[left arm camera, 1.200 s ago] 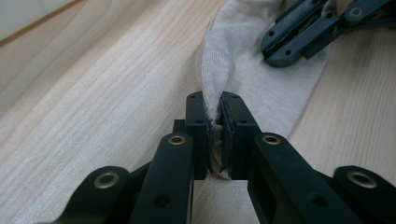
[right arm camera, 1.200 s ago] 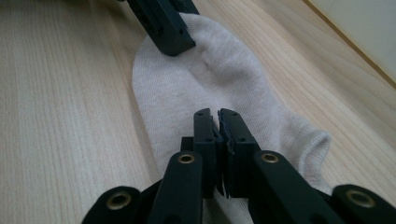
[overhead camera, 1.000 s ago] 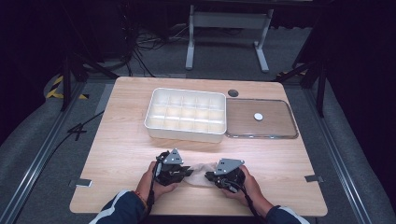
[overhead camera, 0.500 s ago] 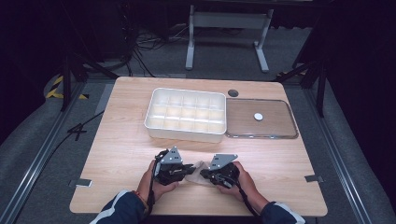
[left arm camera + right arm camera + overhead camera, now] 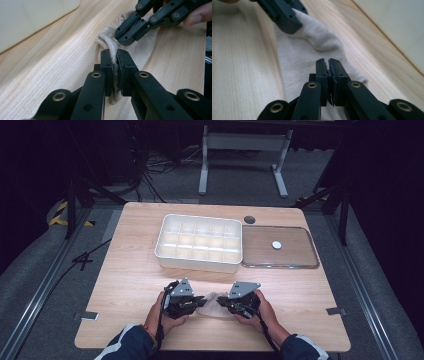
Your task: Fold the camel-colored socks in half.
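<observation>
Small beige knitted sock (image 5: 145, 47), flat on pale wooden table (image 5: 125, 270) near white compartment tray (image 5: 200, 242). Pinched at opposite ends by left gripper (image 5: 117, 72) and right gripper (image 5: 328, 75), both clamped on fabric. Probably mid-fold or stretch; next, a joint lift, keeping tension even.

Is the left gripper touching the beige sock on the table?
Touching. In the left gripper view, the left gripper has its fingers shut on a fold of the sock, with fabric pinched between them.

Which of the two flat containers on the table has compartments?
The white divided tray, left of the clear lid; it has a grid of cells, while the lid is flat with one white knob.
</observation>
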`<state>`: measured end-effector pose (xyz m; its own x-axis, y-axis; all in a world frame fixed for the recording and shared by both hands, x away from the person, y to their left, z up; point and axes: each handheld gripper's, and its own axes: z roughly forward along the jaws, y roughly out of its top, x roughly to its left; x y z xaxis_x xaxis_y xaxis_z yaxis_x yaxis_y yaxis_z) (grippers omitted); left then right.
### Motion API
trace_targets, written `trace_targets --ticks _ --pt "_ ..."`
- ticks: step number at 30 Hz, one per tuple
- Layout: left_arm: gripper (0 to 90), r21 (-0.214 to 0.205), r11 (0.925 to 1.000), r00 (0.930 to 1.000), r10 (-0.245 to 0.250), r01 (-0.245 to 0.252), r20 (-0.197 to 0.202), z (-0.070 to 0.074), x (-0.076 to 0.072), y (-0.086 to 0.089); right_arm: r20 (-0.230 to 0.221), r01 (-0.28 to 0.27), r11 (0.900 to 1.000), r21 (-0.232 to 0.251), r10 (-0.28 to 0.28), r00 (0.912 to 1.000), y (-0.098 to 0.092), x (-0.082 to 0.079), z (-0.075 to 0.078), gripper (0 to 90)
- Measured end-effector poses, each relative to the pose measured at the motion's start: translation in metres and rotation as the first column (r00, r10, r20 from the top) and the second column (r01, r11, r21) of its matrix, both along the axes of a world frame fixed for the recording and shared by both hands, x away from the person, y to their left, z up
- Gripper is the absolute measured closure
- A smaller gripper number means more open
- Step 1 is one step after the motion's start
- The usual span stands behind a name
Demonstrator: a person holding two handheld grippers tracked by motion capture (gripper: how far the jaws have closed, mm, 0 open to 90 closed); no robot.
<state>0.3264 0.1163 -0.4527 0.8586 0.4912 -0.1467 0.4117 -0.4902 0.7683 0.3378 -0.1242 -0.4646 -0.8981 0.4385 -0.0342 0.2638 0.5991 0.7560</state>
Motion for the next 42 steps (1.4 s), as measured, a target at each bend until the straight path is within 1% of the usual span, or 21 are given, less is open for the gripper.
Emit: trace_targets --ticks 2,6,8,10,14,18,20,23,25,27,28,30,31,33,34,35,36,37,38,40,42 --pt "84.2 0.003 1.0 1.0 -0.003 0.003 0.004 0.0 0.0 -0.001 0.015 0.022 0.9996 -0.015 -0.022 0.9996 0.001 0.001 -0.002 86.1" --pt "84.2 0.005 1.0 1.0 -0.003 0.003 0.002 0.001 -0.001 -0.002 0.002 0.047 0.9983 -0.033 -0.047 0.9989 0.005 0.003 -0.011 86.2" --pt "84.1 -0.006 1.0 1.0 -0.006 0.006 0.006 0.001 0.0 -0.003 -0.003 0.047 0.9987 -0.021 -0.047 0.9989 0.005 0.004 -0.012 86.3" --pt "84.1 -0.013 0.9999 1.0 0.005 -0.005 0.004 0.001 -0.001 -0.004 -0.001 0.049 0.9985 -0.026 -0.049 0.9988 0.006 0.004 -0.013 86.3" --pt "83.8 -0.023 0.9997 1.0 0.005 -0.004 0.006 0.002 -0.001 -0.007 0.035 0.051 0.9983 -0.028 -0.05 0.9981 0.014 0.001 -0.014 86.4" --pt "83.8 -0.025 0.9997 0.9999 -0.001 0.002 0.016 0.003 -0.002 -0.009 0.034 0.049 0.9985 -0.025 -0.048 0.9983 0.018 0.002 -0.015 86.0" --pt "83.8 -0.02 0.9998 0.9999 0.0 0.0 0.017 0.003 -0.002 -0.01 0.032 0.051 0.9986 -0.014 -0.051 0.9982 0.019 0.003 -0.015 84.1" --pt "84.0 -0.008 0.9999 0.9998 0.008 -0.008 0.018 0.002 -0.002 -0.009 0.027 0.063 0.9979 -0.015 -0.062 0.9977 0.018 0.004 -0.014 75.0" --pt "84.3 -0.002 0.9999 0.9996 0.016 -0.016 0.023 0.003 -0.002 -0.008 0.015 0.05 0.9987 0.004 -0.05 0.9986 0.014 0.005 -0.011 72.2" --pt "84.4 -0.001 0.9998 0.9995 0.021 -0.021 0.023 0.003 -0.002 -0.007 0.026 0.048 0.9987 0.016 -0.049 0.9985 0.007 0.005 -0.005 68.3" --pt "84.5 0.004 0.9998 0.9995 0.022 -0.022 0.023 0.003 -0.002 -0.007 0.019 0.042 0.9988 0.023 -0.042 0.9989 0.002 0.004 -0.001 65.5" --pt "84.5 0.007 0.9997 0.9995 0.022 -0.022 0.025 0.002 -0.002 -0.007 0.042 0.039 0.9992 0.014 -0.039 0.9984 -0.013 0.003 0.009 63.2" --pt "84.5 0.01 0.9997 0.9994 0.022 -0.022 0.026 0.003 -0.002 -0.007 0.048 0.042 0.9989 0.022 -0.043 0.998 -0.023 0.003 0.013 62.8" --pt "84.5 0.007 0.9997 0.9994 0.024 -0.024 0.026 0.002 -0.001 -0.007 0.038 0.059 0.9977 0.032 -0.06 0.9975 -0.04 0.004 0.018 61.3" --pt "84.5 0.008 0.9997 0.9994 0.024 -0.024 0.026 0.002 -0.001 -0.007 0.03 0.065 0.9973 0.034 -0.066 0.9974 -0.046 0.004 0.019 61.3" --pt "84.5 0.008 0.9997 0.9994 0.024 -0.024 0.026 0.002 -0.001 -0.007 0.03 0.065 0.9973 0.034 -0.066 0.9974 -0.046 0.004 0.019 61.3" --pt "84.5 0.008 0.9996 0.9993 0.026 -0.026 0.027 0.002 -0.001 -0.007 0.025 0.087 0.9955 0.037 -0.088 0.9958 -0.056 0.005 0.018 61.4" --pt "84.5 0.009 0.9997 0.9993 0.025 -0.025 0.028 0.003 -0.001 -0.007 0.006 0.106 0.9935 0.042 -0.106 0.9943 -0.064 0.006 0.015 62.0" --pt "84.6 0.011 0.9997 0.9993 0.023 -0.024 0.03 0.003 0.0 -0.008 -0.002 0.116 0.9925 0.041 -0.116 0.9933 -0.068 0.006 0.013 62.5" --pt "84.5 0.009 0.9996 0.9992 0.026 -0.026 0.029 0.003 0.0 -0.008 -0.019 0.122 0.9917 0.041 -0.121 0.9924 -0.071 0.008 0.009 62.6" --pt "84.5 0.005 0.9996 0.9993 0.026 -0.026 0.027 0.004 0.0 -0.008 -0.029 0.124 0.992 0.023 -0.123 0.992 -0.069 0.01 0.006 61.3"
